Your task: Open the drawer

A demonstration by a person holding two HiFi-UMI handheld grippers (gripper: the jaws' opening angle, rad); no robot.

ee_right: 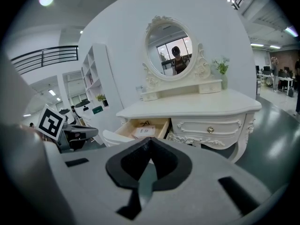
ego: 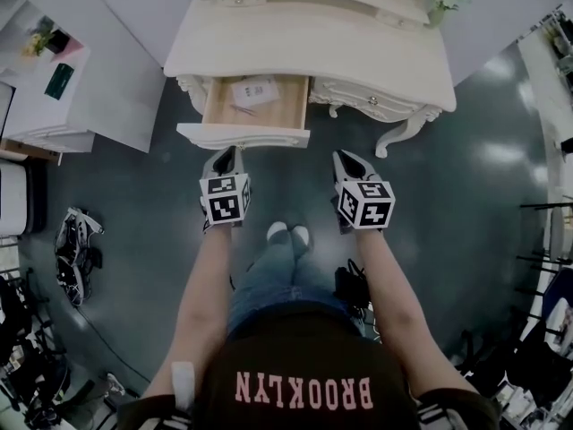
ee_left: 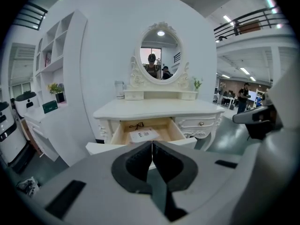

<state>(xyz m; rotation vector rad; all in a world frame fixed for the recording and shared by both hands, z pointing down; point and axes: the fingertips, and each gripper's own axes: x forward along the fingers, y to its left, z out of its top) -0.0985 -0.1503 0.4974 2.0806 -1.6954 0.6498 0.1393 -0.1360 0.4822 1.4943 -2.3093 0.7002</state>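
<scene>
Open drawer (ego: 255,106) held paper (ego: 253,90), print seemingly illegible; garment (ego: 304,391) read BROOKLYN. Jaws of left gripper (ego: 231,151) and right gripper (ego: 344,156) met, empty. Only gripper views showed the mirror (ee_left: 161,53).

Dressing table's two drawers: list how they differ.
The open drawer is pulled out, the shut drawer sits flush. The open drawer shows its wooden inside with a paper; the shut drawer shows only its front and a knob. Both have cream fronts.
</scene>
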